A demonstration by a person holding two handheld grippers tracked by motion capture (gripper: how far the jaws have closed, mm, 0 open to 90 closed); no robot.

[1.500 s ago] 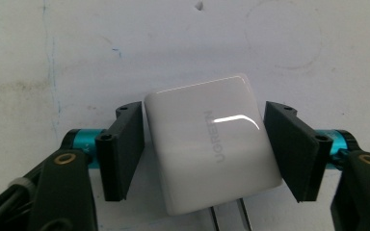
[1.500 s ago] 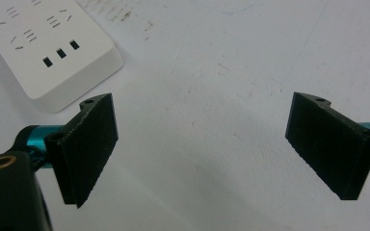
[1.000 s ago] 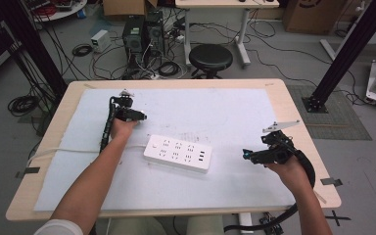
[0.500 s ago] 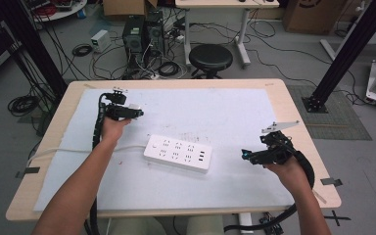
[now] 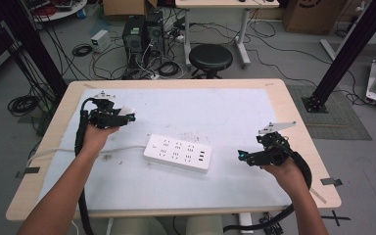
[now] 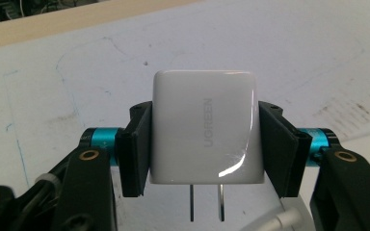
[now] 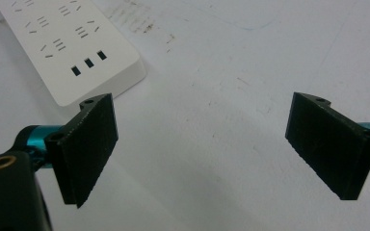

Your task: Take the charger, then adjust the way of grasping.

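Left claw (image 6: 203, 144): pinching the white charger (image 6: 204, 127), prongs free.
Power strip (image 5: 177, 153): on the counter (image 5: 225, 112), between both claws, long axis crosswise.
Right claw (image 7: 212, 144): spread, empty.

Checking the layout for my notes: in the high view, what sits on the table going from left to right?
Left gripper shut on the white charger → white power strip → right gripper, open.

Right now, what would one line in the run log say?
left tongs: shut on charger, lifted off table | right tongs: open, empty | power strip: flat between hands, sockets free
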